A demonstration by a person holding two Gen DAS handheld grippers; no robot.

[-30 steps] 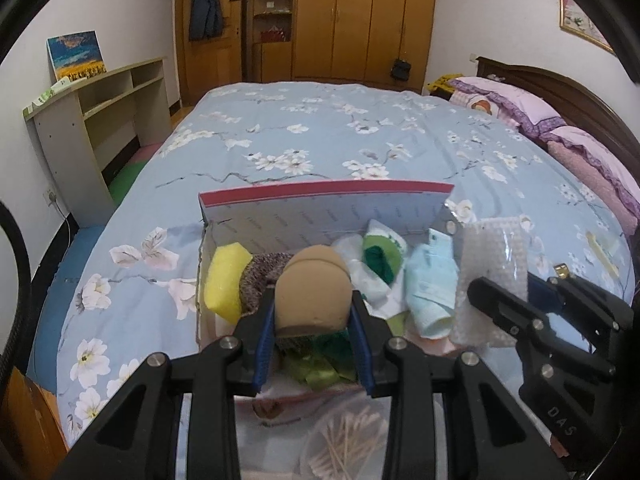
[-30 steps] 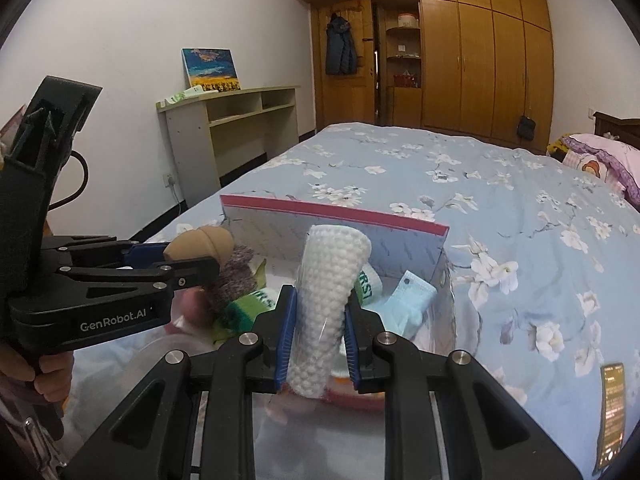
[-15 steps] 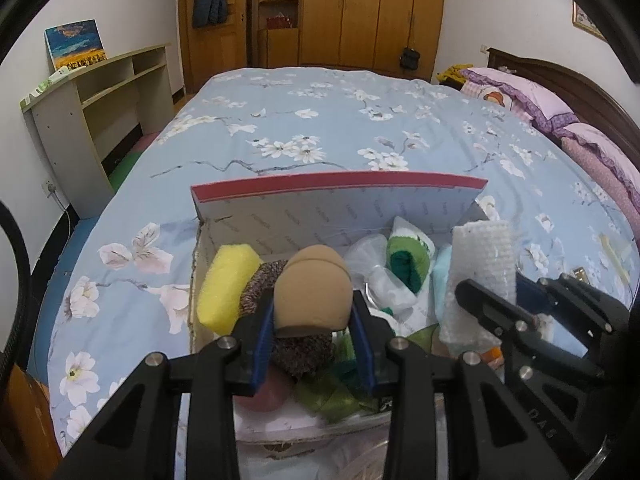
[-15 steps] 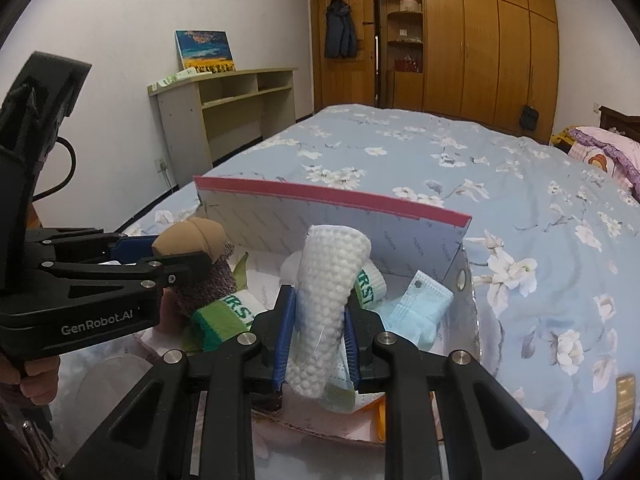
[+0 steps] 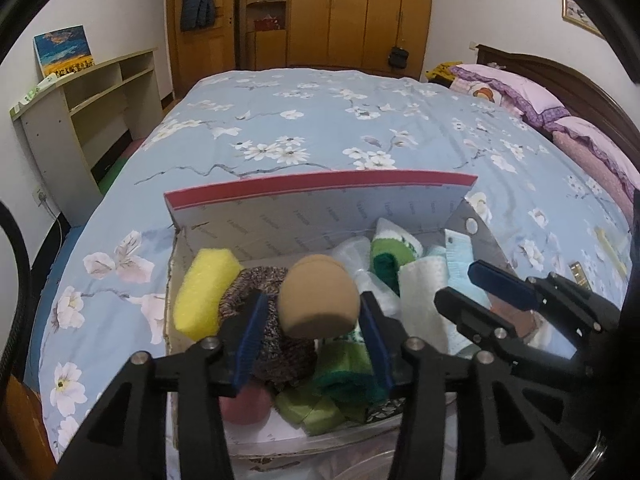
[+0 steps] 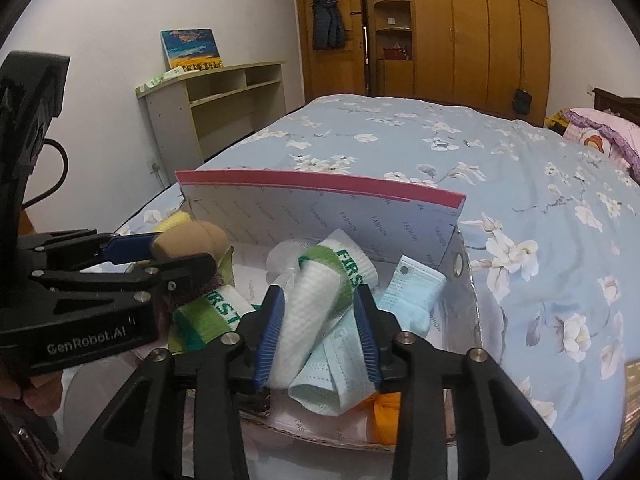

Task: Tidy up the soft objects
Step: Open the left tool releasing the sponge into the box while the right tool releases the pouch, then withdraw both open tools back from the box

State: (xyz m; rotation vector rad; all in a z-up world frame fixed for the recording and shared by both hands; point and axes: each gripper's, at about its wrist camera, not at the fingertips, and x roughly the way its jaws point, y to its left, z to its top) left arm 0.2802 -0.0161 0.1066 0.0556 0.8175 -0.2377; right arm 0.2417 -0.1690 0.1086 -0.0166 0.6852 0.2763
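An open cardboard box [image 5: 320, 216] with a red-edged lid stands on the bed, full of soft items. My left gripper [image 5: 314, 330] hovers over its left half. Its jaws are opening, and the tan round sponge [image 5: 318, 300] between them rests on a brown knitted piece [image 5: 280, 344] with gaps to the pads. My right gripper [image 6: 317, 334] is over the box [image 6: 320, 208]. Its jaws are opening too, and the white waffle-cloth roll [image 6: 308, 312] leans loose between them on pale blue masks [image 6: 340, 376]. The other wrist's view shows each gripper: the right [image 5: 458, 282], the left [image 6: 184, 250].
In the box also lie a yellow sponge [image 5: 204, 292], green-and-white socks [image 6: 348, 264], a pink ball [image 5: 244, 400] and green cloth [image 5: 344, 368]. The blue floral bedspread [image 5: 320, 120] stretches beyond. A shelf unit [image 5: 80, 120] stands left, pillows [image 5: 560, 120] right.
Both grippers sank closer to the box and their jaws widened. The tan sponge and the white roll are no longer squeezed, and the roll has tipped over sideways.
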